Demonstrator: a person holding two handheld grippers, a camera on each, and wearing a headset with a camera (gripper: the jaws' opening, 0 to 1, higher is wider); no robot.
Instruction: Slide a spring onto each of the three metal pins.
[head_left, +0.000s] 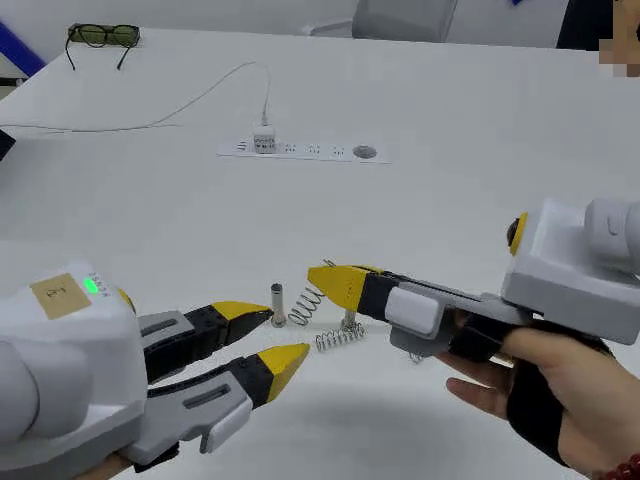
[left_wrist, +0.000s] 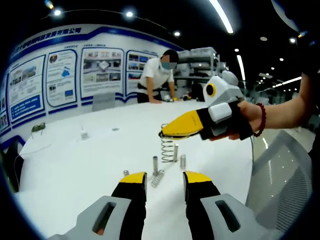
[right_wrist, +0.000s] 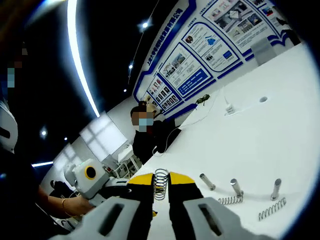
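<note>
The right gripper (head_left: 333, 283) reaches in from 4 o'clock in the head view, its jaws clenched on the top coils of a spring (head_left: 309, 302). The spring's long axis slants from 1 o'clock at the jaws to 7 o'clock. Its free end points down at the white table (head_left: 450, 130).

In the left gripper view the spring (left_wrist: 168, 145) hangs nearly upright from the right gripper (left_wrist: 167, 131), with its lower end just above the pins (left_wrist: 183, 161).

The left gripper (head_left: 270, 337) sits at 7 o'clock in the head view, jaws spread and nothing between them. Its own view shows the same gap between the two yellow tips (left_wrist: 165, 179).

One pin (head_left: 277, 303) stands upright just past the left gripper's upper jaw tip, at 9 o'clock from the spring's free end. A second pin (head_left: 350, 321) stands at 4 o'clock from that end, partly hidden beneath the right gripper. A loose spring (head_left: 338, 338) lies flat at the second pin's foot, its long axis running from 8 to 2 o'clock.

In the right gripper view the right gripper (right_wrist: 161, 184) grasps the spring (right_wrist: 160, 181), whose axis runs from 12 to 6 o'clock between the jaws. Three pins (right_wrist: 236, 187) stand in a row at 4 o'clock. The loose spring (right_wrist: 230, 200) and a second loose spring (right_wrist: 272, 209) lie flat beside them.

A power strip (head_left: 300, 150) lies at 12 o'clock in the head view, and a pair of glasses (head_left: 103, 35) at 11 o'clock.
</note>
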